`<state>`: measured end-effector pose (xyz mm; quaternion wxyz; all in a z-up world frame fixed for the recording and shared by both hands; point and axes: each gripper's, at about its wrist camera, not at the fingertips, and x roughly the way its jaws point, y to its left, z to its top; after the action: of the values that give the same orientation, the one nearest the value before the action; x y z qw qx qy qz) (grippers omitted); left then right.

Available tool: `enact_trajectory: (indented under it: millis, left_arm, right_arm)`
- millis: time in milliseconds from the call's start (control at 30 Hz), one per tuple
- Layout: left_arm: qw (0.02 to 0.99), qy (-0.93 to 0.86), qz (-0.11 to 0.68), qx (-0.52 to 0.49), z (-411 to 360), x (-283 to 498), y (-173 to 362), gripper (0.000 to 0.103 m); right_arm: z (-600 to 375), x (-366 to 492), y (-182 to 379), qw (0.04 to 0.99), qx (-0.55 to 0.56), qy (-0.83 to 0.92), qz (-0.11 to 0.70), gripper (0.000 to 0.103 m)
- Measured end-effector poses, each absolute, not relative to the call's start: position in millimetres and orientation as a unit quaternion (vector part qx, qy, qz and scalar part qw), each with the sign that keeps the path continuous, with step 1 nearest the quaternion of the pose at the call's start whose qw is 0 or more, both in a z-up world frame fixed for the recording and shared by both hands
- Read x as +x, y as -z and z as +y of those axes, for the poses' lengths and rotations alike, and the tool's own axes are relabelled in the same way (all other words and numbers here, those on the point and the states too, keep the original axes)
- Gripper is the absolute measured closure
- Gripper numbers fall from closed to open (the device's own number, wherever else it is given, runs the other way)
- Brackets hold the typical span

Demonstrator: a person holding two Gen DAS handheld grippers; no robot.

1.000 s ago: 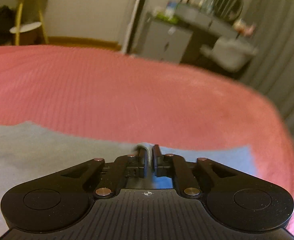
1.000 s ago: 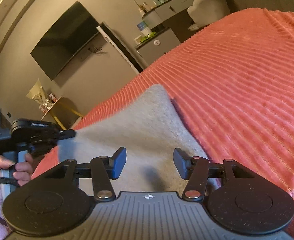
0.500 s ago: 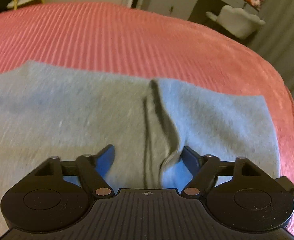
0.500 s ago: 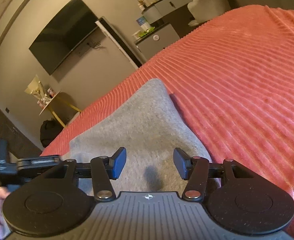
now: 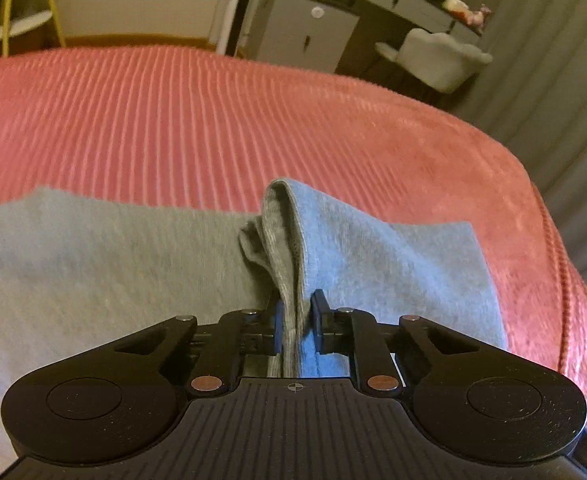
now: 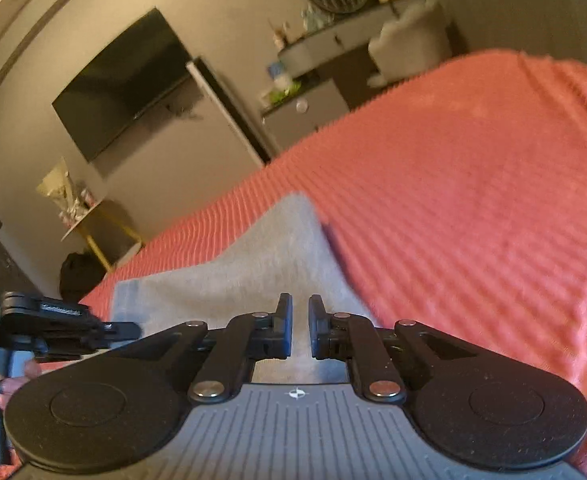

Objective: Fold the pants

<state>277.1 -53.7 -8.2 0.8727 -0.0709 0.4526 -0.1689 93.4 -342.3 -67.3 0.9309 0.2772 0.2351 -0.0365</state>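
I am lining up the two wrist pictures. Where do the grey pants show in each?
Left wrist view: the soft grey knit pants fill the lower half, a raised fold pinched in the left tongs.
Right wrist view: they lie at lower centre, running up and left from the right tongs, whose narrow gap shows only flat cloth behind.
Shared landmark: the ribbed coral-red bedspread beneath them, also.

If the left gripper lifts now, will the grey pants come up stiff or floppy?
Likely floppy: the pants already bunch into a soft ridge where the left gripper pinches them. Probably light, thin knit. They may drag on the ribbed red bedspread.
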Motion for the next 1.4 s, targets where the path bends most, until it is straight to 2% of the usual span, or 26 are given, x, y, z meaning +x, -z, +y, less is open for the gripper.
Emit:
enact_trajectory:
  millis: [67, 100, 167, 200, 300, 333, 367, 500, 600, 767, 833, 967, 1067, 1100, 1167, 1200, 1233, 1333, 1400]
  left_arm:
    - [0.877, 0.162, 0.449, -0.064, -48, 280, 6, 0.086]
    - [0.876, 0.153, 0.453, -0.064, -46, 283, 8, 0.087]
    - [0.882, 0.106, 0.458, -0.034, -46, 285, 16, 0.1]
    - [0.886, 0.087, 0.456, -0.013, -45, 283, 20, 0.099]
    - [0.866, 0.127, 0.482, -0.05, -33, 273, 29, 0.079]
    - [0.863, 0.13, 0.486, -0.053, -32, 269, 31, 0.068]
    - [0.862, 0.132, 0.487, -0.054, -30, 264, 34, 0.064]
    - [0.849, 0.149, 0.497, -0.1, -25, 253, 43, 0.059]
    - [0.846, 0.166, 0.495, -0.109, -29, 251, 42, 0.048]
    - [0.842, 0.184, 0.479, -0.167, -17, 250, 34, 0.046]
    - [0.838, 0.196, 0.47, -0.194, -10, 248, 30, 0.036]
    - [0.846, 0.181, 0.479, -0.148, -6, 249, 32, 0.032]
    - [0.837, 0.176, 0.505, -0.12, -16, 252, 45, 0.037]
    - [0.836, 0.174, 0.509, -0.107, -23, 253, 48, 0.041]
    - [0.844, 0.169, 0.505, -0.063, -39, 253, 51, 0.057]
    - [0.846, 0.165, 0.505, -0.046, -46, 254, 52, 0.073]
    - [0.846, 0.164, 0.505, -0.038, -51, 254, 52, 0.078]
    - [0.85, 0.151, 0.504, -0.026, -59, 254, 45, 0.087]
    - [0.854, 0.151, 0.498, -0.013, -62, 250, 41, 0.088]
  right_arm:
    - [-341, 106, 81, 0.915, 0.278, 0.029, 0.291, 0.094]
    - [-339, 108, 82, 0.914, 0.281, 0.027, 0.292, 0.095]
    - [-337, 107, 76, 0.922, 0.27, 0.02, 0.275, 0.095]
    - [-338, 107, 74, 0.925, 0.271, 0.015, 0.265, 0.094]
    - [-343, 104, 73, 0.924, 0.286, 0.016, 0.252, 0.094]
    - [-344, 104, 74, 0.922, 0.289, 0.02, 0.256, 0.094]
    - [-343, 105, 76, 0.92, 0.288, 0.023, 0.265, 0.094]
    - [-338, 108, 78, 0.92, 0.281, 0.021, 0.274, 0.094]
    - [-337, 105, 79, 0.919, 0.283, 0.017, 0.272, 0.093]
    - [-337, 104, 80, 0.917, 0.291, 0.015, 0.271, 0.092]
    - [-337, 103, 79, 0.918, 0.289, 0.015, 0.272, 0.092]
    - [-337, 105, 79, 0.917, 0.291, 0.014, 0.272, 0.091]
    - [-337, 105, 79, 0.917, 0.291, 0.014, 0.273, 0.091]
    - [-337, 105, 78, 0.918, 0.29, 0.014, 0.272, 0.091]
    - [-337, 105, 78, 0.919, 0.286, 0.014, 0.272, 0.091]
    - [-336, 104, 78, 0.919, 0.285, 0.014, 0.271, 0.091]
    - [-336, 104, 78, 0.92, 0.285, 0.013, 0.269, 0.09]
    - [-335, 102, 77, 0.922, 0.283, 0.011, 0.265, 0.09]
    - [-335, 102, 76, 0.923, 0.279, 0.012, 0.263, 0.09]
